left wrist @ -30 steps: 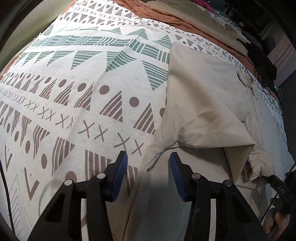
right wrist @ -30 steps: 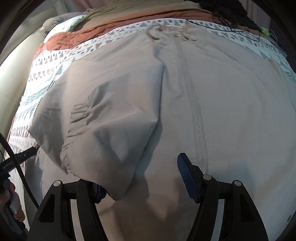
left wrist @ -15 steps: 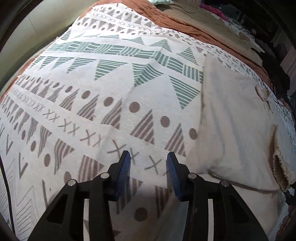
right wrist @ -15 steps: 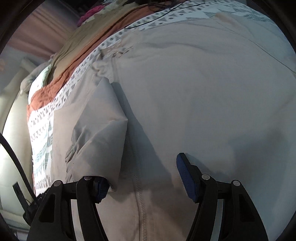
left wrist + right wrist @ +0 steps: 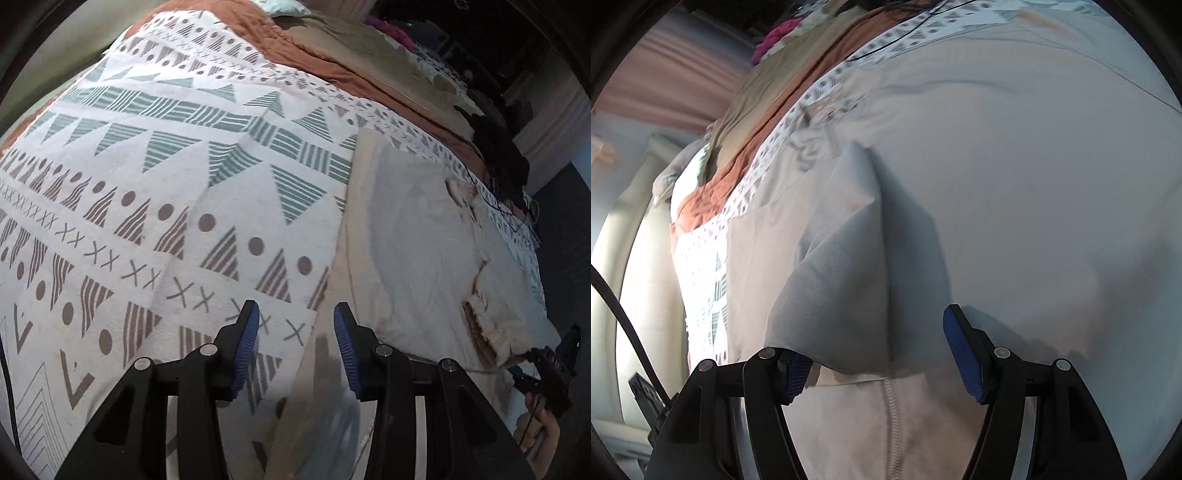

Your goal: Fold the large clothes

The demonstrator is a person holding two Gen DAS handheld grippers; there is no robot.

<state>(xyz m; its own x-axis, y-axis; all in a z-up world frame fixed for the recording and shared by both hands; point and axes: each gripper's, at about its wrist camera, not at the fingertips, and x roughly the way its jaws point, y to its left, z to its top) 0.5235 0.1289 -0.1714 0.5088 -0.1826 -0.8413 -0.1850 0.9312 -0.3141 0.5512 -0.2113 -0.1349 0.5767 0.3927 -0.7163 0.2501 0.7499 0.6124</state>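
A large beige jacket (image 5: 1015, 184) lies spread over a bed, filling most of the right wrist view and the right half of the left wrist view (image 5: 417, 251). A zipper seam (image 5: 894, 417) runs down the lower centre of the right wrist frame. One sleeve (image 5: 846, 280) is folded inward across the body of the garment; it sits left of centre in the right wrist view, its lower edge lying over the left finger of the right gripper (image 5: 882, 354). That gripper's jaws stand wide apart, with the sleeve draped on one pad and nothing pinched between them. In the left wrist view the sleeve's gathered cuff (image 5: 491, 325) shows at the right edge of the frame, just beside the other gripper held in a hand (image 5: 539, 424) at the lower right.

The left gripper (image 5: 295, 350) sits at the bottom centre of its frame, jaws apart and holding nothing; its right finger is over the jacket's left edge, while its left finger is over the patterned bedspread (image 5: 147, 184). That white bedspread, printed with teal and brown triangles, dots and crosses, fills the left and centre of the frame. Beyond it, toward the top, lie a rust-orange blanket (image 5: 314, 55) and a tan cloth (image 5: 351, 48). In the right wrist view a pink item (image 5: 775, 37) shows at the upper left, and a black cable (image 5: 624, 317) curves along the left edge.
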